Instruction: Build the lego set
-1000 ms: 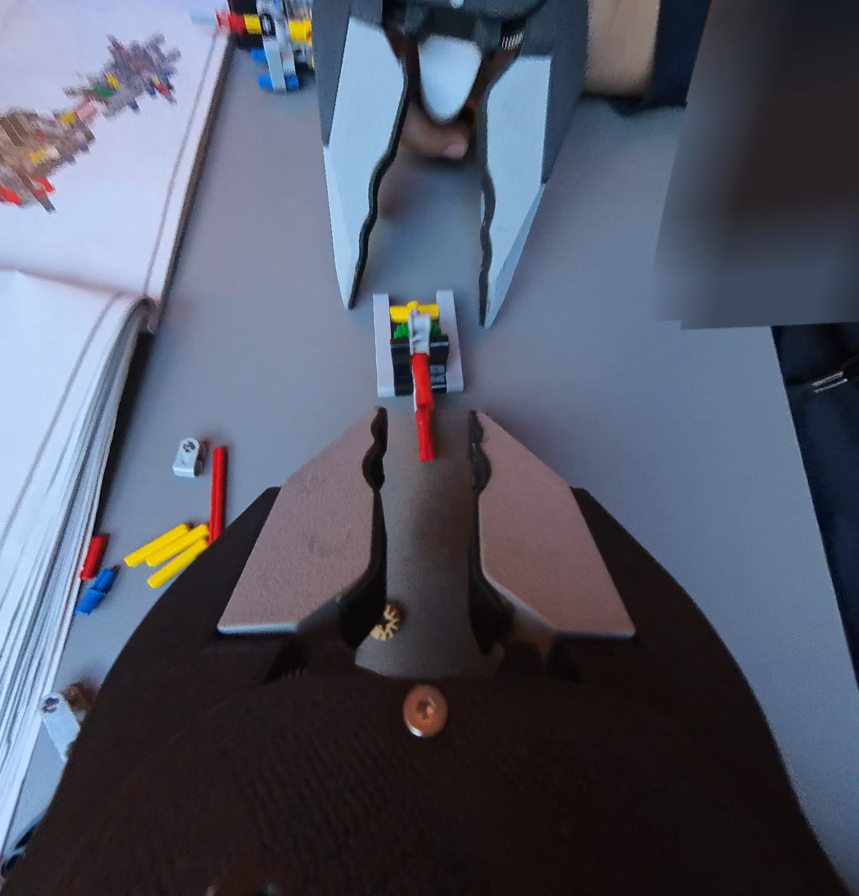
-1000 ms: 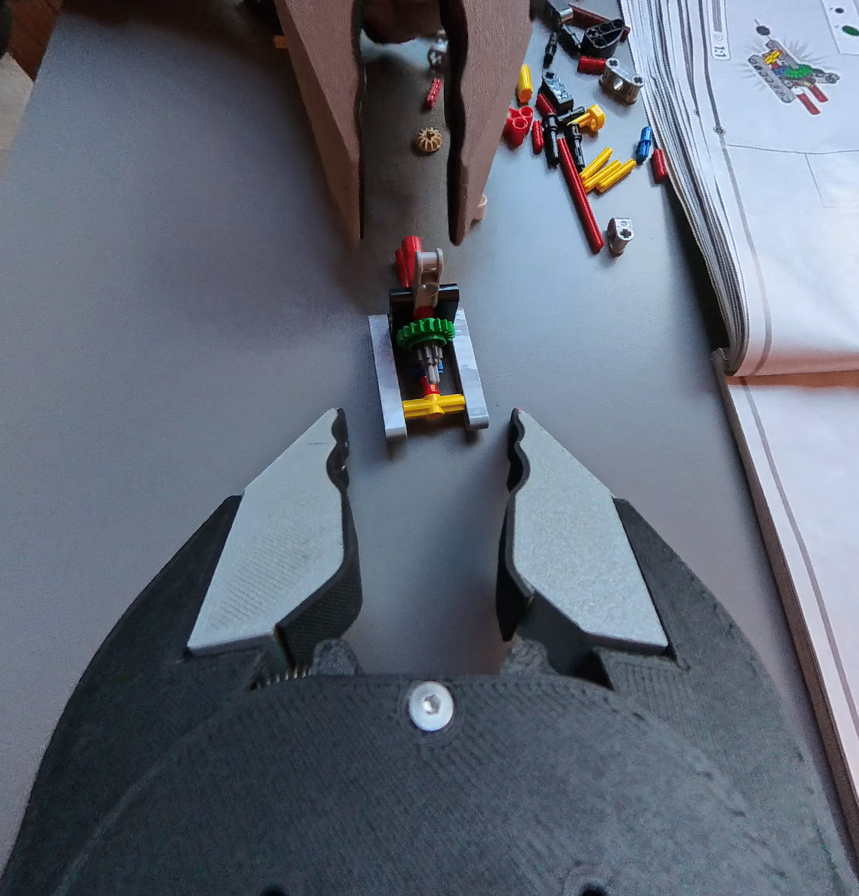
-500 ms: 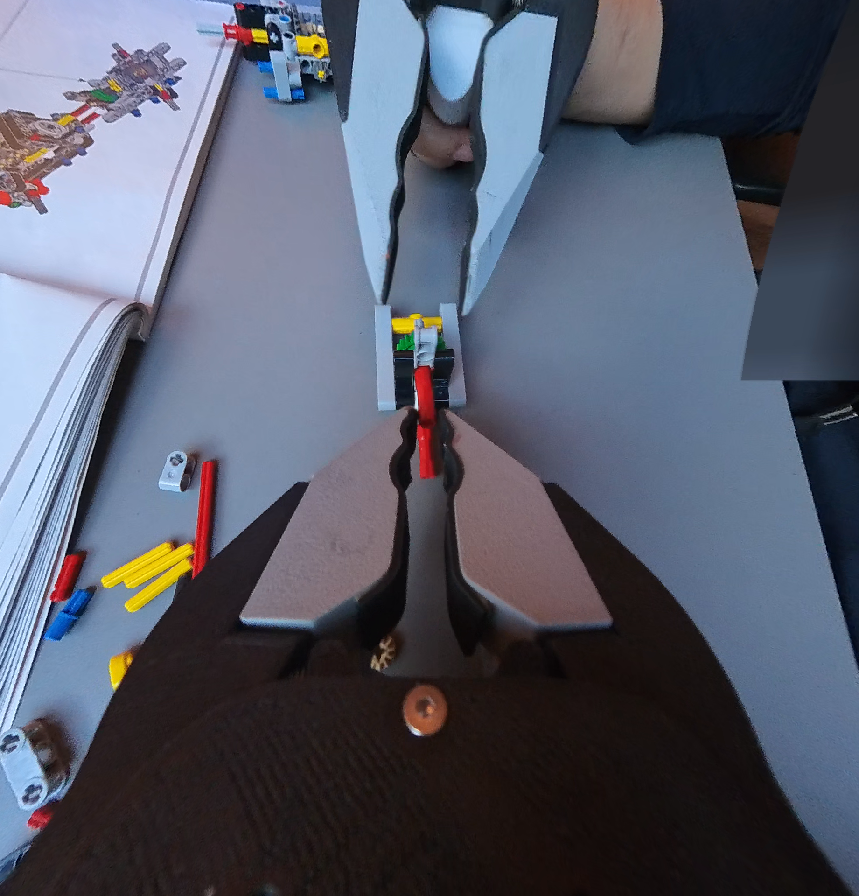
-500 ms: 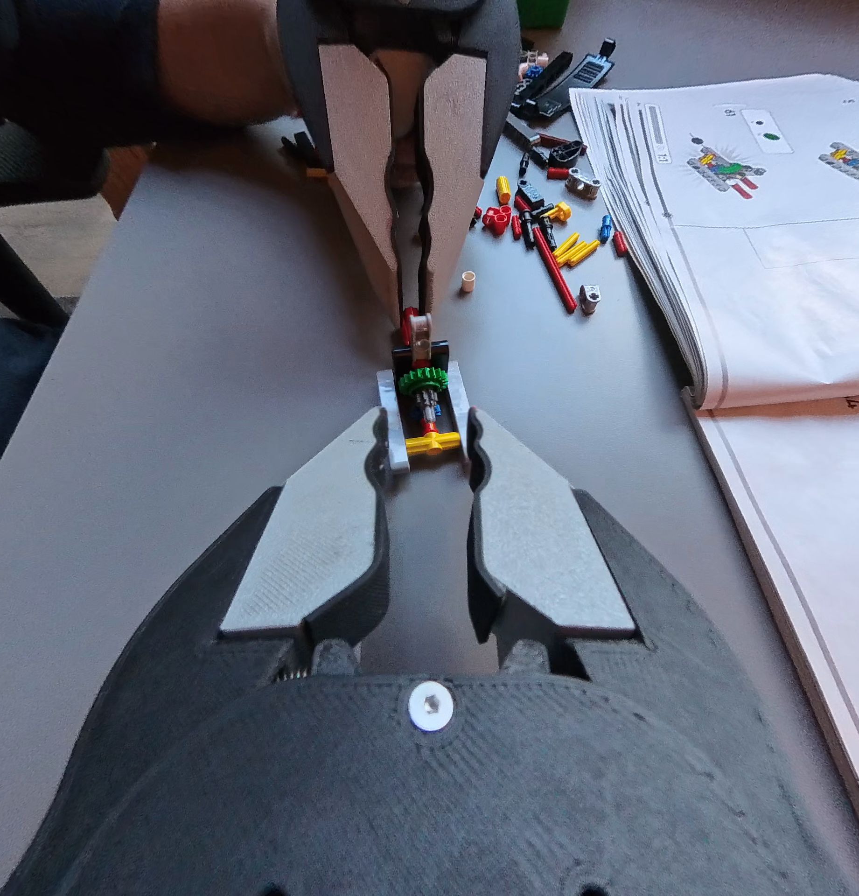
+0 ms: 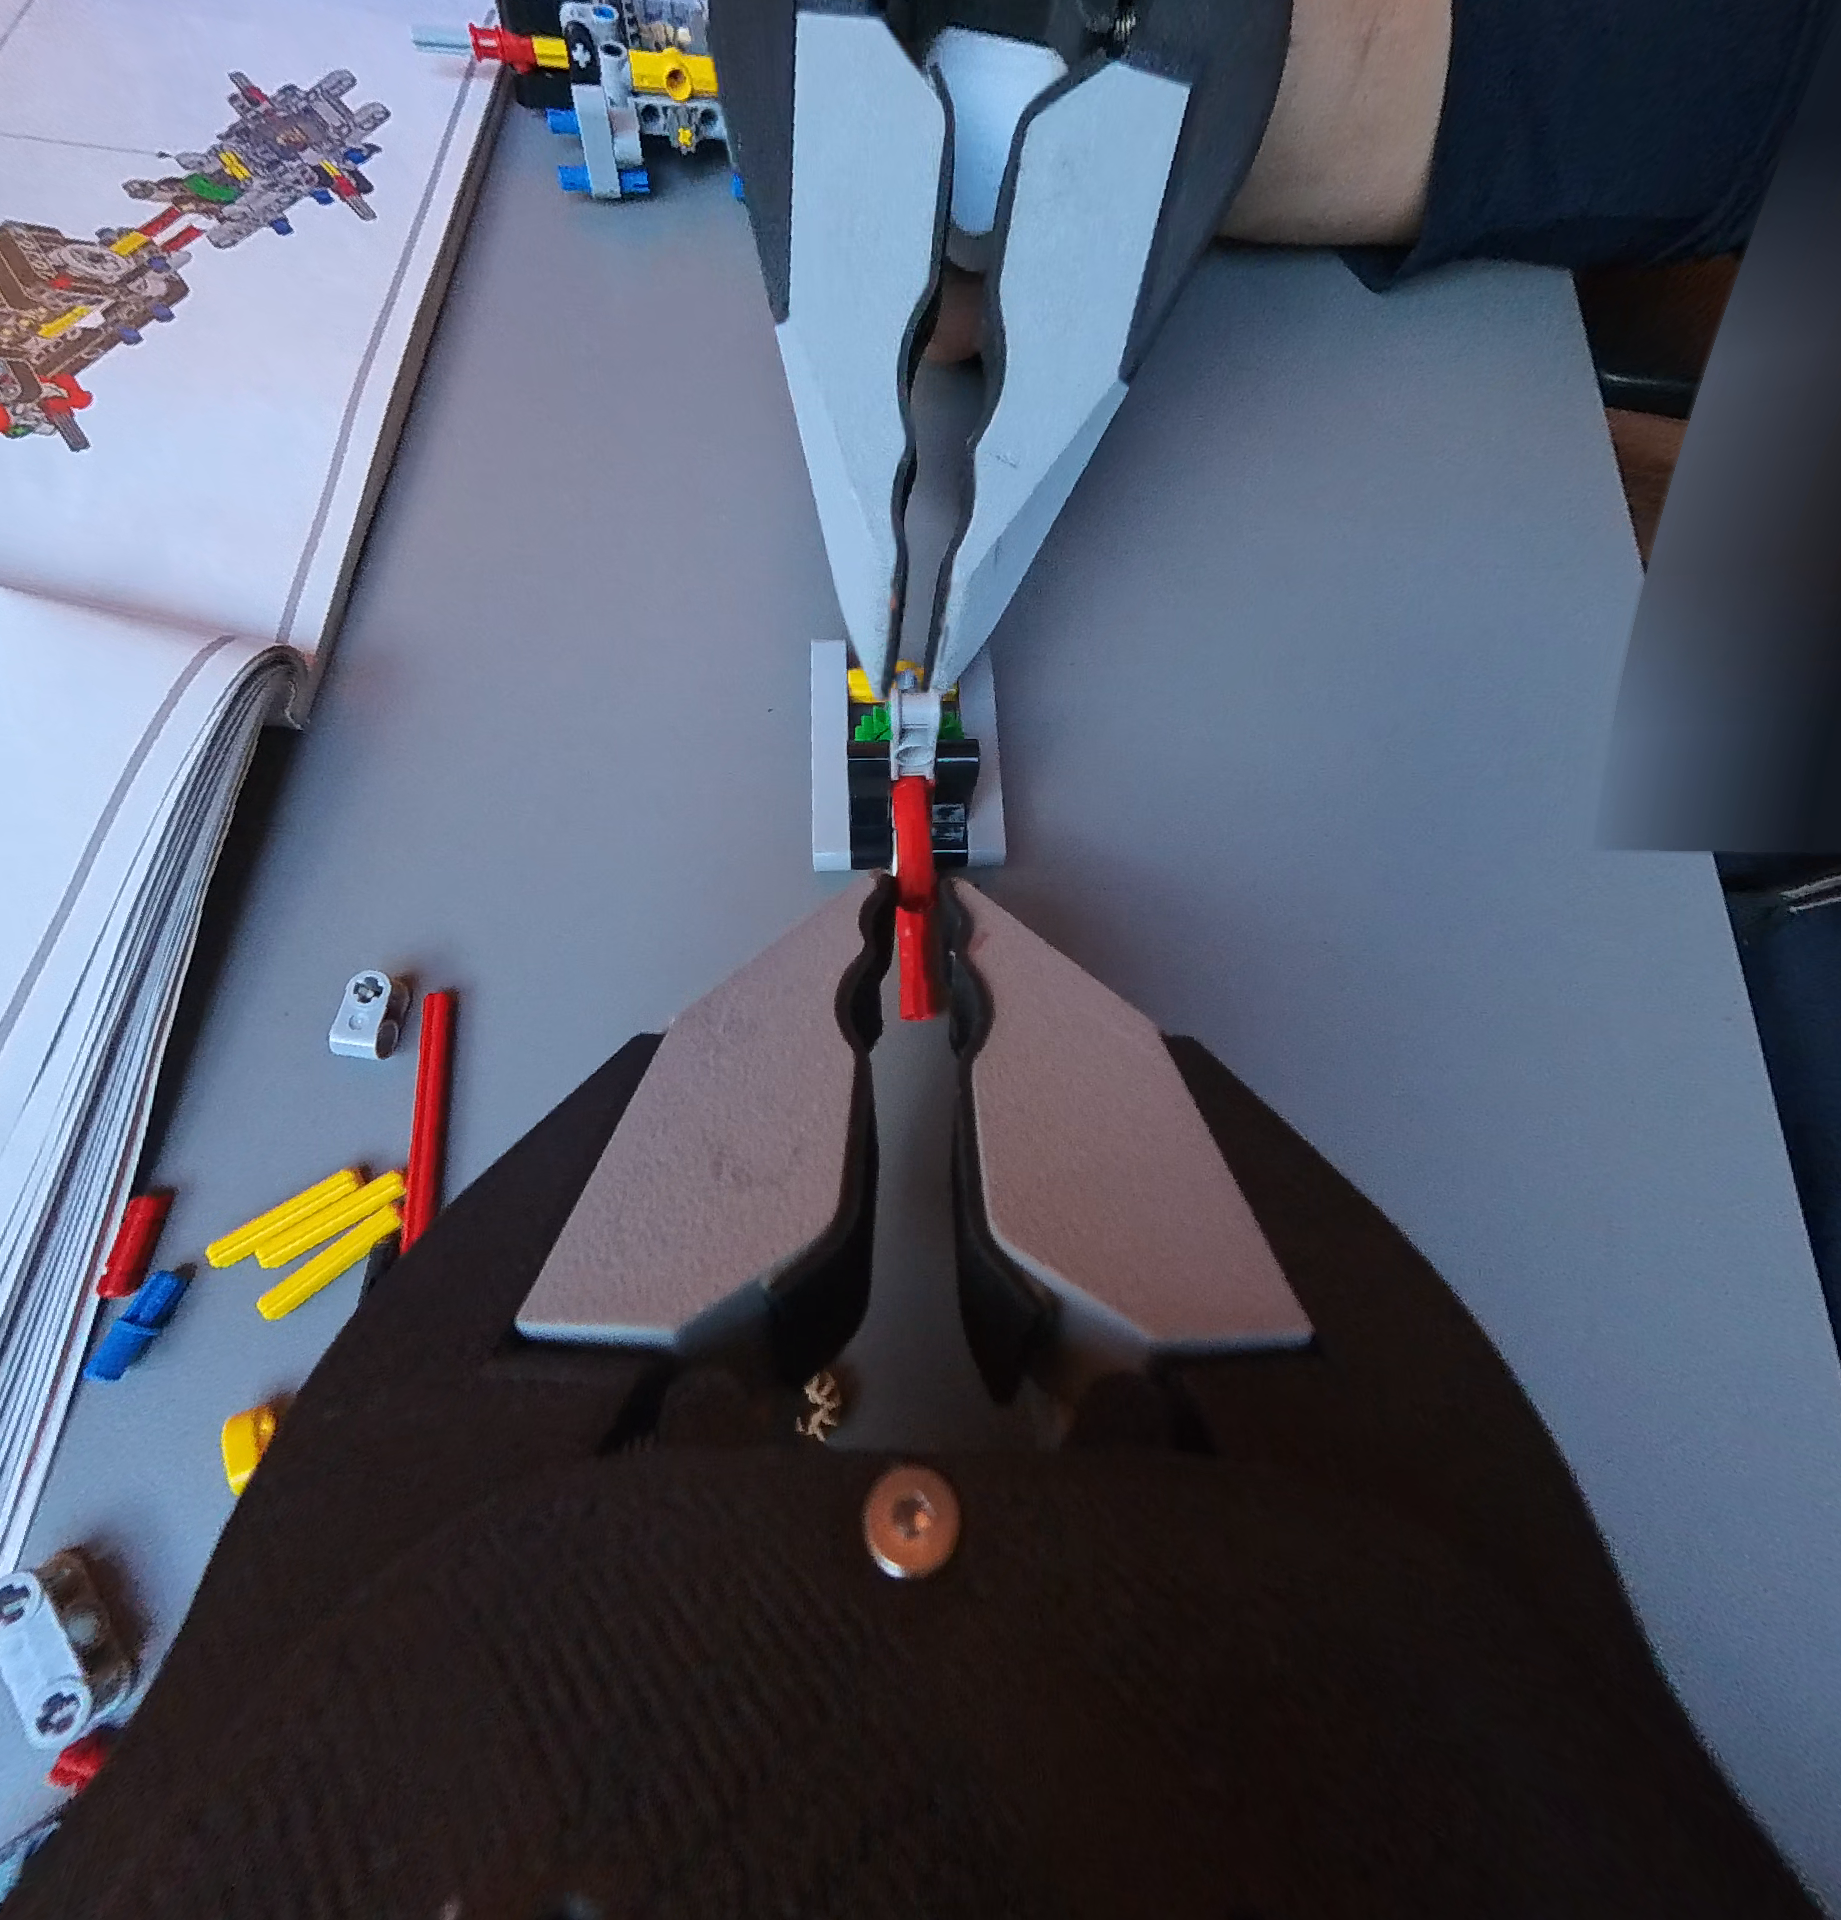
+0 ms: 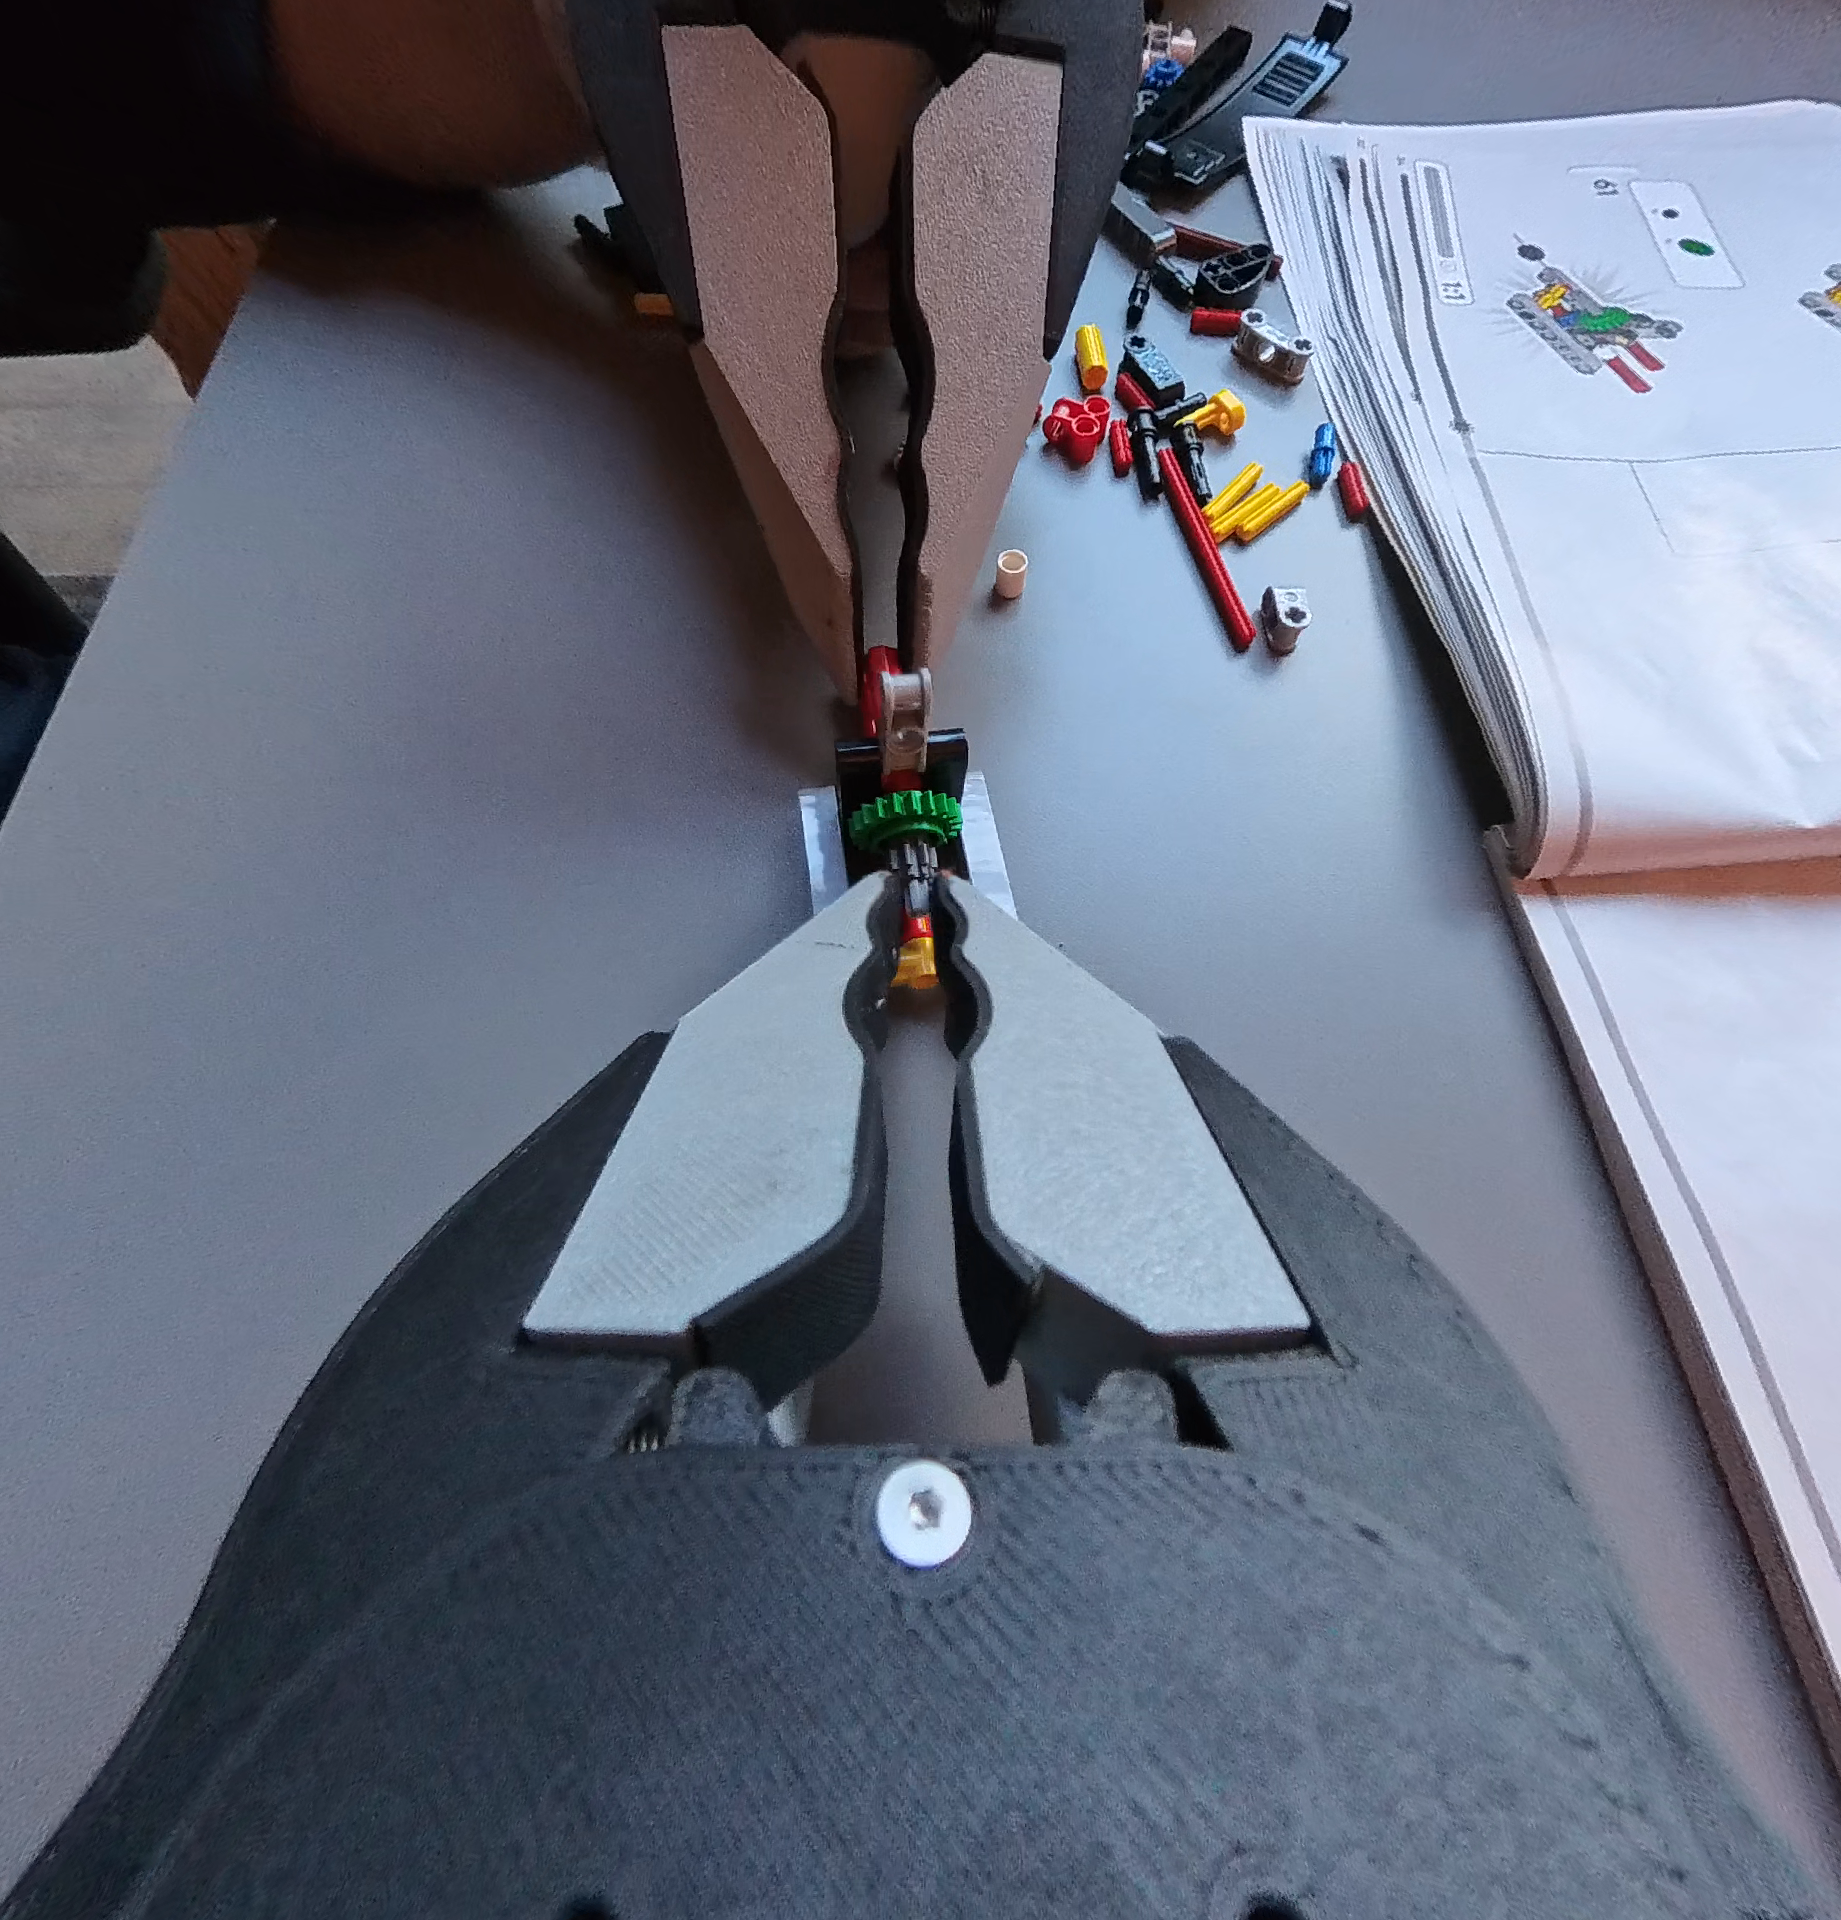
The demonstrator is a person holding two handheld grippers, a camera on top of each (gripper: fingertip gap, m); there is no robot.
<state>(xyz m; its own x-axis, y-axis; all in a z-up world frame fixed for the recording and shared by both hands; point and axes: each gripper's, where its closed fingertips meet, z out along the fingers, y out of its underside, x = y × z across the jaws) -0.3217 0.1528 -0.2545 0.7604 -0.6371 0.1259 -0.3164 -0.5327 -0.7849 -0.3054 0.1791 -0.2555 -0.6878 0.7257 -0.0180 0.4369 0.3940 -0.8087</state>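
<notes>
A small brick assembly [image 5: 900,769] lies on the grey table [image 5: 604,623]. It has two light grey side beams, a black block, a green gear [image 6: 903,821] and a shaft running through it. My left gripper [image 5: 911,894], with tan fingers, is shut on the red axle piece [image 5: 914,935] that sticks out of the near end. It also shows in the right wrist view [image 6: 880,665]. My right gripper [image 6: 914,883], with grey fingers, is shut on the shaft at the opposite end. A red and yellow bush [image 6: 914,956] sits between its pads. It also shows in the left wrist view [image 5: 908,665].
An open instruction booklet [image 5: 168,416] lies beside the assembly and also shows in the right wrist view [image 6: 1622,468]. Loose yellow axles [image 5: 303,1236], a long red axle [image 5: 428,1112] and a grey connector [image 5: 365,1013] lie near it. A larger brick build [image 5: 625,73] stands farther off. A tan bush [image 6: 1011,571] lies alone. There is about 4 cm between the tips of the two grippers. My left tips are roughly 10 cm from the grey connector [image 5: 365,1013]. It turns up in the right wrist view [image 6: 1292,615] as well.
Both grippers moved in from opposite ends of the assembly and shut. The left closed on the red axle piece first, then the right closed on the shaft.
</notes>
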